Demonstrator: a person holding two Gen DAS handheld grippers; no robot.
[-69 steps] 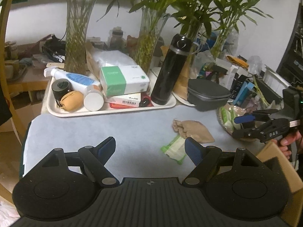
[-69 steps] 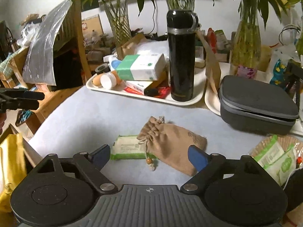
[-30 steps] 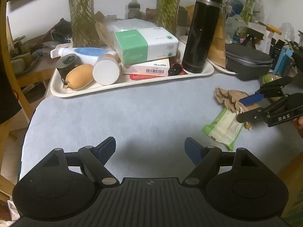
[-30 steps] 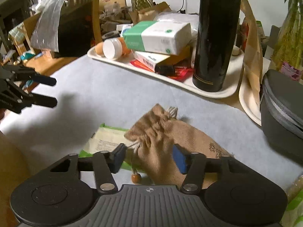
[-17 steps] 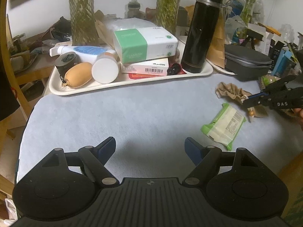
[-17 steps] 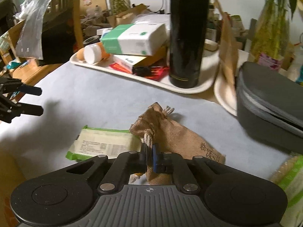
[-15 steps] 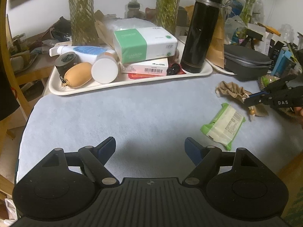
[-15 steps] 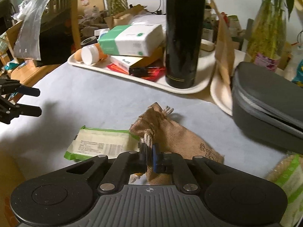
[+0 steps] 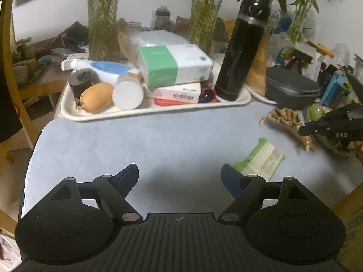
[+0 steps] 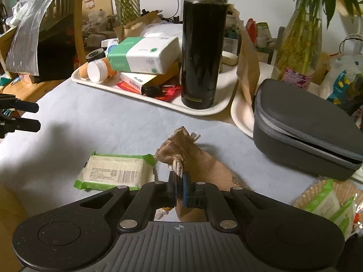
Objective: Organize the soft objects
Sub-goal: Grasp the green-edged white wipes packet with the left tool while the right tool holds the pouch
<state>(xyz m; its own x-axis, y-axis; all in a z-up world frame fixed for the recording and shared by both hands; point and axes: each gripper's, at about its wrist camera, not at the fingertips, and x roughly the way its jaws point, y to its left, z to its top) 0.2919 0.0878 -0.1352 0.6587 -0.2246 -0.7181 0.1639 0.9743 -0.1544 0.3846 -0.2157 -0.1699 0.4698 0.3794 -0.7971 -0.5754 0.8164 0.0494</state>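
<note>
Coarse burlap pouch (image 10: 199, 161), right gripper (image 10: 179, 187) jaws clenched on its drawstring, left gripper (image 9: 180, 178) jaws released

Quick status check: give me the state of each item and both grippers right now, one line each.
Right gripper: shut on the burlap pouch's drawstring.
Left gripper: open, empty, above the table.
Burlap pouch: cinched closed, neck end raised.
Wet wipes pack: flat on the table, sealed, beside the pouch.
Grey case: closed.
Black flask: upright on the tray, capped.

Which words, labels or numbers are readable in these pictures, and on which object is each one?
"DAS": on the side of the right gripper, seen from the left wrist.
Barcode and print on the green wipes packet: too small to read.
Print on the tissue box and the flat box under it: blurred.
</note>
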